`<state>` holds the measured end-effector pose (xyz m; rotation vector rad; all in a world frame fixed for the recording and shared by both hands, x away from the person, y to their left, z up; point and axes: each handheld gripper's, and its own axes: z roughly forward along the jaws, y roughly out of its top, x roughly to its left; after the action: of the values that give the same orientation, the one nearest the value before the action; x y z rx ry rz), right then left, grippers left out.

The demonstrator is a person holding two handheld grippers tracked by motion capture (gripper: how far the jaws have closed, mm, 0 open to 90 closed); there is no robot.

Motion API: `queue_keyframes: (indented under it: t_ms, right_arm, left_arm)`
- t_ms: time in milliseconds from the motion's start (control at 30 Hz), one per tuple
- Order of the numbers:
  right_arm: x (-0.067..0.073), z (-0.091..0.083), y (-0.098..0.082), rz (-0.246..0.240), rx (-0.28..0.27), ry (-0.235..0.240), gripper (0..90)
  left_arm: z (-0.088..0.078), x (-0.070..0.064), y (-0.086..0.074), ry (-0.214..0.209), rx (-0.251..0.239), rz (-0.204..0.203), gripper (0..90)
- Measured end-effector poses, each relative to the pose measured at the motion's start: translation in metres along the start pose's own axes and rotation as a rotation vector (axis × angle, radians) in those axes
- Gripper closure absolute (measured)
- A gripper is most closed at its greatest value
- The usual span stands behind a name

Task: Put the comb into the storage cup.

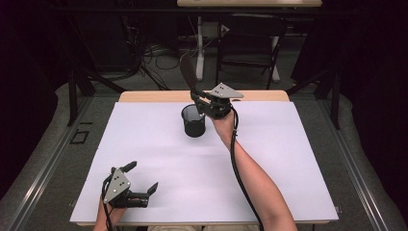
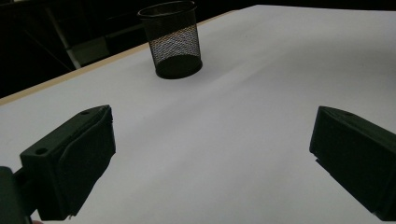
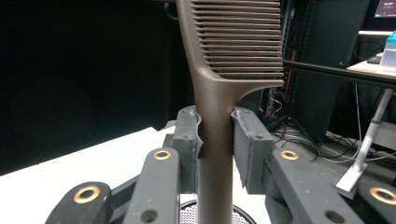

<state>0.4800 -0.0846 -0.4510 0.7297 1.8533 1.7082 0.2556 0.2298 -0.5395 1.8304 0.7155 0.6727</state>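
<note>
- The right gripper is pinching the handle of a dark brown plastic comb, its jaws pressing on both sides of the handle just below the teeth; the comb is standing nearly upright, teeth end uppermost.
- The comb is hanging over a black wire-mesh cylindrical cup, which is standing upright near the middle of the table's far edge; in the right gripper view the handle is running down toward the cup's rim.
- The left gripper is resting near the near left corner of the white-covered table, its jaws spread wide with nothing between them.
- Contents: from above the cup's interior is looking dark and apparently empty; in the left gripper view the mesh is letting light through and no object is standing out inside. Whether the handle's lower end is already passing below the rim cannot be told.
- Risk, as judged: the cup is looking light and nobody is steadying it, so a handle striking the rim or pushing sideways could be tipping or sliding it toward the far edge.
- Risk, as judged: a release made too high, or with the comb tilted, could be sending the tall comb over the rim, its heavy toothed end overturning the cup.
</note>
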Motion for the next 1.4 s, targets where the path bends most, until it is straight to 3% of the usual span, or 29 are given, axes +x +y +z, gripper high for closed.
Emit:
queue_keyframes:
  t_ms: [1400]
  right_arm:
    - [0.001,0.017,-0.009,0.0,0.003,-0.008,72.6]
  left_arm:
    - [0.0,0.0,0.0,-0.001,-0.003,0.001,0.4]
